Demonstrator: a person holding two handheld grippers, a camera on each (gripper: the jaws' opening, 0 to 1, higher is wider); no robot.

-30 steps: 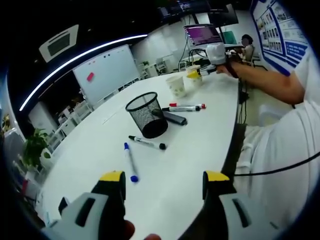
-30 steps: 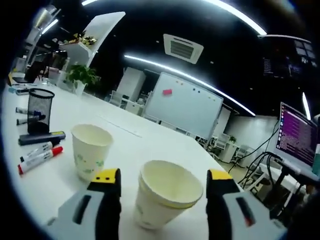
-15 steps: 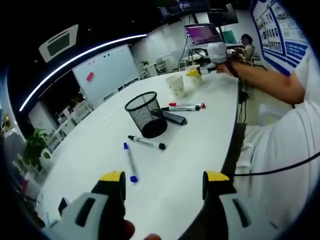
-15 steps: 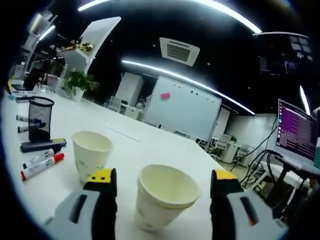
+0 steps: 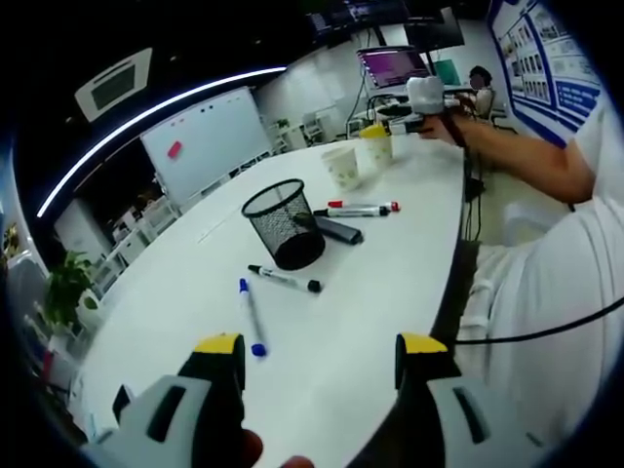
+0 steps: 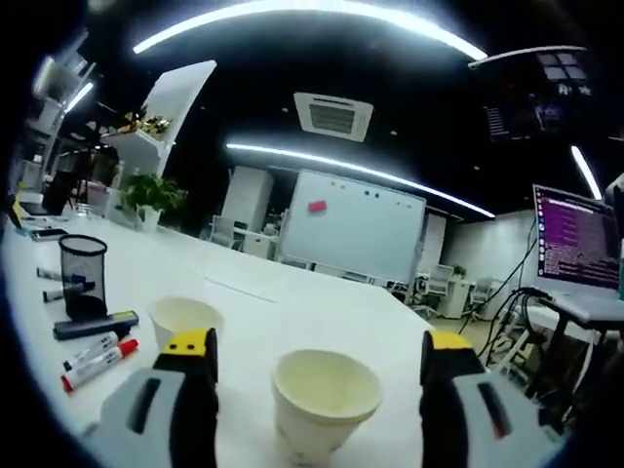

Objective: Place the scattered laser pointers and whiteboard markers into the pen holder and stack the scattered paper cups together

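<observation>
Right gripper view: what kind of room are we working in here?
Most likely an open-plan office or meeting area: a long white table, a whiteboard on a stand behind it, and a laptop with a lit screen at the right.

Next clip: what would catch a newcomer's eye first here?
In the left gripper view, the black mesh pen holder stands mid-table with markers scattered around it, a blue marker nearest. In the right gripper view, a paper cup sits between the open right gripper fingers, a second paper cup behind.
</observation>
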